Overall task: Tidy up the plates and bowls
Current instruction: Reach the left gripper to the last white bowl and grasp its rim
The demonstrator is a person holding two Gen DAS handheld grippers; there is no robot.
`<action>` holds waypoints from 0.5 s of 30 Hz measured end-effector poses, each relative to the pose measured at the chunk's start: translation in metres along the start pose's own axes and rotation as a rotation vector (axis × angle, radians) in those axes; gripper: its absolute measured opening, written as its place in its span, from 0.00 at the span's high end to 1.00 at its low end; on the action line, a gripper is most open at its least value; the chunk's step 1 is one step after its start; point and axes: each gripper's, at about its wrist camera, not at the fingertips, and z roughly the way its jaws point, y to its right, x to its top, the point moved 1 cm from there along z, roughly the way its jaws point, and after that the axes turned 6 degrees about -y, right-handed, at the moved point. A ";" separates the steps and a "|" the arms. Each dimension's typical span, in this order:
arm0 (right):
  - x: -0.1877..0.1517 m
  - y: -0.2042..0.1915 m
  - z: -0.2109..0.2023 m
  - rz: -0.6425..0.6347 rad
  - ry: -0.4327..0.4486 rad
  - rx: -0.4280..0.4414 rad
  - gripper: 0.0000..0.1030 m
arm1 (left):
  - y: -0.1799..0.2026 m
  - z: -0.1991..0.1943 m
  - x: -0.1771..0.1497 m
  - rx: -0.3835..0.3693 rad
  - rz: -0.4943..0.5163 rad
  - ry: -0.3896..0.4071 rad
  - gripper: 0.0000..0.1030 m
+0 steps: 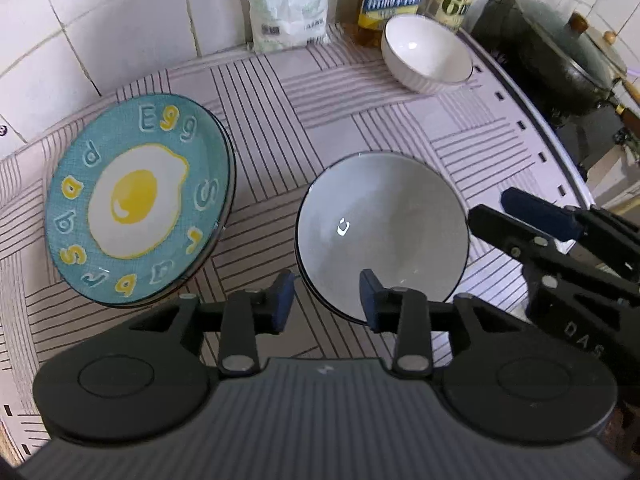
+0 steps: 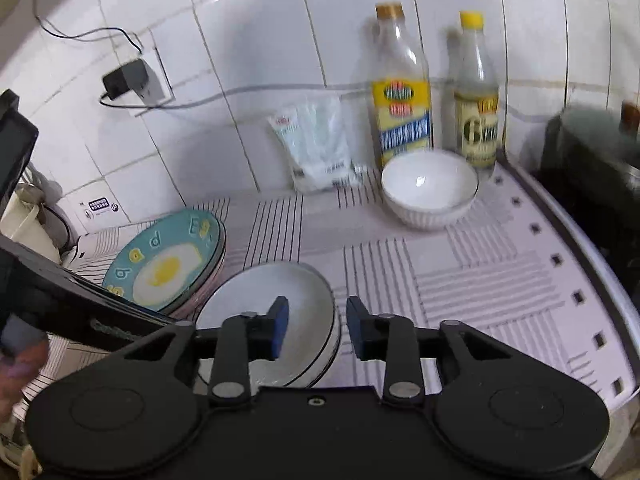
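Note:
A grey-white bowl with a dark rim [image 1: 380, 232] [image 2: 272, 304] sits nested on another bowl on the striped mat. My left gripper [image 1: 326, 304] is open and straddles its near-left rim, one pad outside and one over the inside, neither touching. My right gripper [image 2: 318, 328] [image 1: 492, 206] is also open astride the bowl's right rim, with its pads clear of it. Left of the bowls, a teal plate with a fried-egg design [image 1: 136, 204] [image 2: 168, 264] tops a small stack of plates. A white ribbed bowl [image 1: 428, 54] [image 2: 430, 188] stands alone at the back.
Two oil bottles [image 2: 402, 112] and a white bag [image 2: 316, 148] line the tiled wall. A dark wok with a lid [image 1: 560, 60] sits on the stove past the counter's right edge [image 1: 532, 132]. A charger [image 2: 126, 78] is plugged into the wall. A hand [image 2: 16, 364] shows at lower left.

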 end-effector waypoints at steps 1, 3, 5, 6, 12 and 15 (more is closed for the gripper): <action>0.002 0.002 -0.003 -0.013 0.010 -0.007 0.61 | 0.000 -0.005 0.001 0.001 0.007 0.010 0.63; 0.004 0.006 -0.009 -0.032 0.018 -0.027 0.58 | 0.001 -0.015 0.002 0.007 0.021 0.031 0.60; 0.007 0.012 -0.013 -0.051 0.022 -0.046 0.53 | 0.001 -0.025 0.008 0.017 0.032 0.051 0.58; 0.008 0.016 -0.015 -0.061 0.024 -0.056 0.53 | 0.000 -0.030 0.011 0.021 0.033 0.063 0.57; 0.016 0.038 -0.021 -0.119 0.016 0.015 0.35 | -0.004 -0.047 0.033 0.020 0.033 0.138 0.46; 0.017 0.043 -0.013 -0.129 -0.002 0.019 0.33 | -0.003 -0.046 0.045 0.009 0.045 0.148 0.42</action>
